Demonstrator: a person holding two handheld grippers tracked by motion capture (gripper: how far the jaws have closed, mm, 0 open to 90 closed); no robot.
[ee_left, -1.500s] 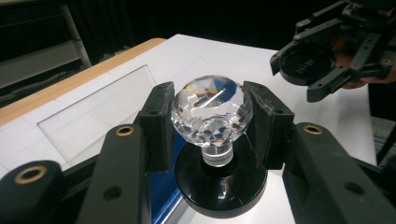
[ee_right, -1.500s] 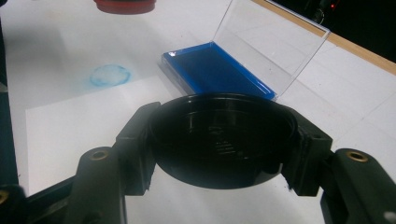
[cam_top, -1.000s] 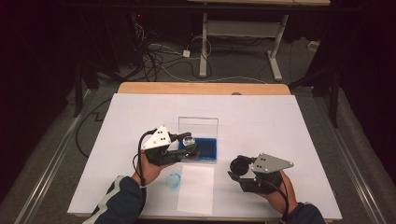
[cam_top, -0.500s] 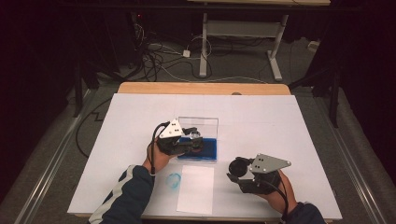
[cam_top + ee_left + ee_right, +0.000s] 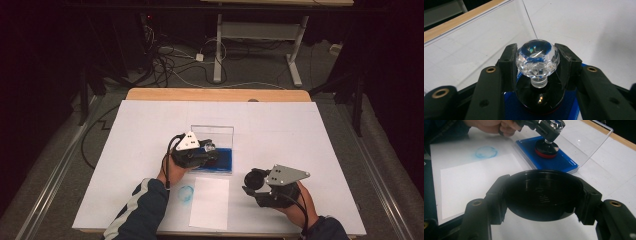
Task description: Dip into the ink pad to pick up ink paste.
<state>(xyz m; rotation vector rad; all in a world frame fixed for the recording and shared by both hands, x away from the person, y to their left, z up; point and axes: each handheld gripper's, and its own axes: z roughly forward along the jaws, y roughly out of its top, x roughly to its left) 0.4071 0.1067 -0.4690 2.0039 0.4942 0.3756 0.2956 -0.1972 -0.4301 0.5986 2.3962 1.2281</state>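
Centre of the high view: left gripper [image 5: 209, 150] clenched on the crystal knob of the stamp [image 5: 537, 62], its black base sitting on the blue ink pad [image 5: 564, 163], axis upright. The blank paper [image 5: 210, 201] lies lower in frame, toward the person, just beside the blue ring print [image 5: 185, 193]. Right gripper [image 5: 252, 182], lower right, grasps the black cap [image 5: 543, 195]; a second ago the stamp sat nearer the paper.

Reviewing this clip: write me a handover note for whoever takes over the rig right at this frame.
Left gripper: shut on the crystal knob of the stamp, whose base is on the blue ink pad, lid open.
Right gripper: shut on the black round cap, held above the table near the white paper.
Done: one blue ring mark beside the paper; the paper shows no mark.
Left: probably stamp the paper, then recap.
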